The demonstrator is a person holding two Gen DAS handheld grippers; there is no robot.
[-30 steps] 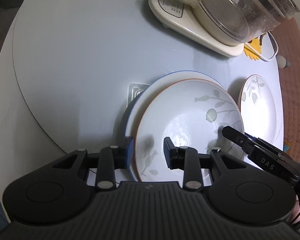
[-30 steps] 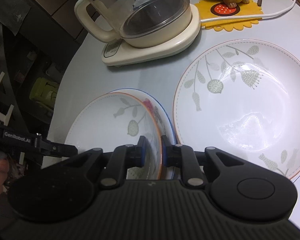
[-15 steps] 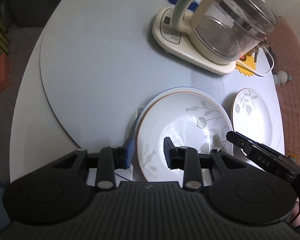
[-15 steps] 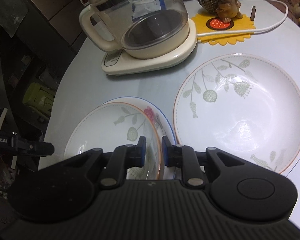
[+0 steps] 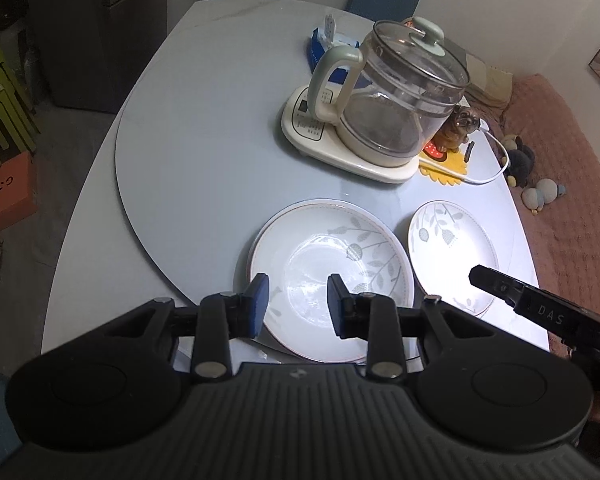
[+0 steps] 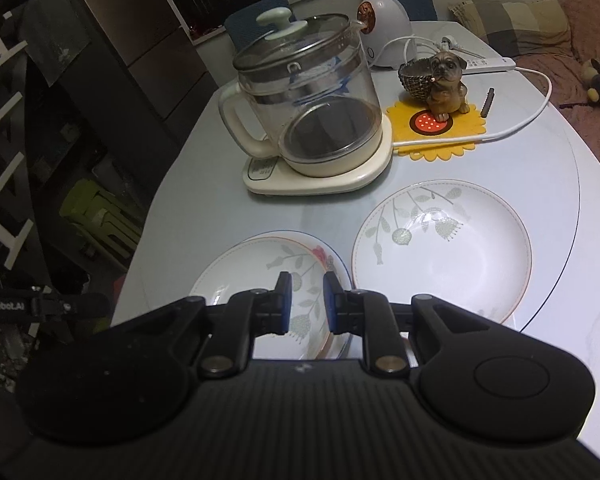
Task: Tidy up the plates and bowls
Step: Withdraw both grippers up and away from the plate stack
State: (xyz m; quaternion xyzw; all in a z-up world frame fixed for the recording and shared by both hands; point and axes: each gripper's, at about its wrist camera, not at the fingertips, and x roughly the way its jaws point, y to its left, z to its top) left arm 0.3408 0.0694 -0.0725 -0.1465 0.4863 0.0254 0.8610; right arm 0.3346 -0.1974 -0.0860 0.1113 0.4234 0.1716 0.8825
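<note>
A white leaf-patterned plate (image 5: 328, 276) (image 6: 260, 268) lies on top of a blue-rimmed flower plate (image 6: 334, 258) at the near side of the grey table. A second leaf-patterned plate (image 5: 452, 256) (image 6: 444, 248) lies flat just to its right. My left gripper (image 5: 298, 300) hovers above the stack's near rim, open by a moderate gap that holds nothing. My right gripper (image 6: 308, 300) hovers above the stack's right rim with only a narrow gap between its pads, and that gap is empty too. Neither gripper touches a plate.
A glass kettle on a cream base (image 5: 380, 120) (image 6: 312, 128) stands behind the plates. A yellow mat (image 6: 440, 128) with a dog figurine (image 6: 444, 80) and a white cable (image 6: 536, 108) lie at the back right. Two chairs stand behind the table. Its edge runs near on the left.
Both grippers have risen and drawn back from the stacked plates. The rims that sat between their jaws are now clear below. The plates stayed on the table.
</note>
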